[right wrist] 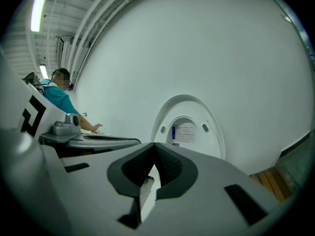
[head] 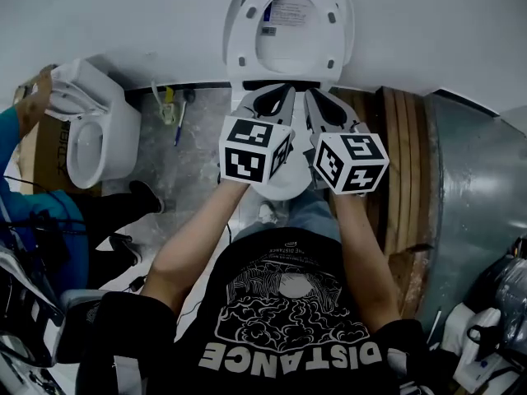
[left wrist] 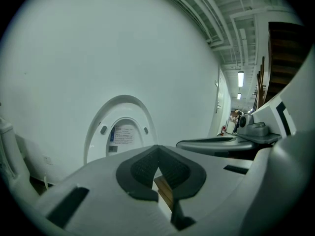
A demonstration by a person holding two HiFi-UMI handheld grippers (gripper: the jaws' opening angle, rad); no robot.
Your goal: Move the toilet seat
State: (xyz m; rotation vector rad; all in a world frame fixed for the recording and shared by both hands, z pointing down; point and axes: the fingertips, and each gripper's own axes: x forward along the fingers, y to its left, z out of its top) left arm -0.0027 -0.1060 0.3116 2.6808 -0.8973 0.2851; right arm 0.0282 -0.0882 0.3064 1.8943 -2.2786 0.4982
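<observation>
The white toilet seat and lid (head: 288, 27) stand raised against the white wall, with a printed label in the middle of the ring. The raised seat also shows in the left gripper view (left wrist: 123, 132) and in the right gripper view (right wrist: 187, 127), a short way beyond the jaws. My left gripper (head: 280, 95) and right gripper (head: 315, 99) sit side by side over the toilet bowl (head: 284, 189), just below the raised seat and not touching it. Both are shut with nothing between the pads, as at the left tip (left wrist: 157, 149) and the right tip (right wrist: 155, 149). The grippers hide most of the bowl.
A second white toilet (head: 95, 130) stands at the left, with a person in a teal top (right wrist: 56, 97) handling it. Wooden boards (head: 403, 163) and a grey metal panel (head: 478, 188) lie close on the right. Small tools (head: 169, 105) lie on the grey floor by the wall.
</observation>
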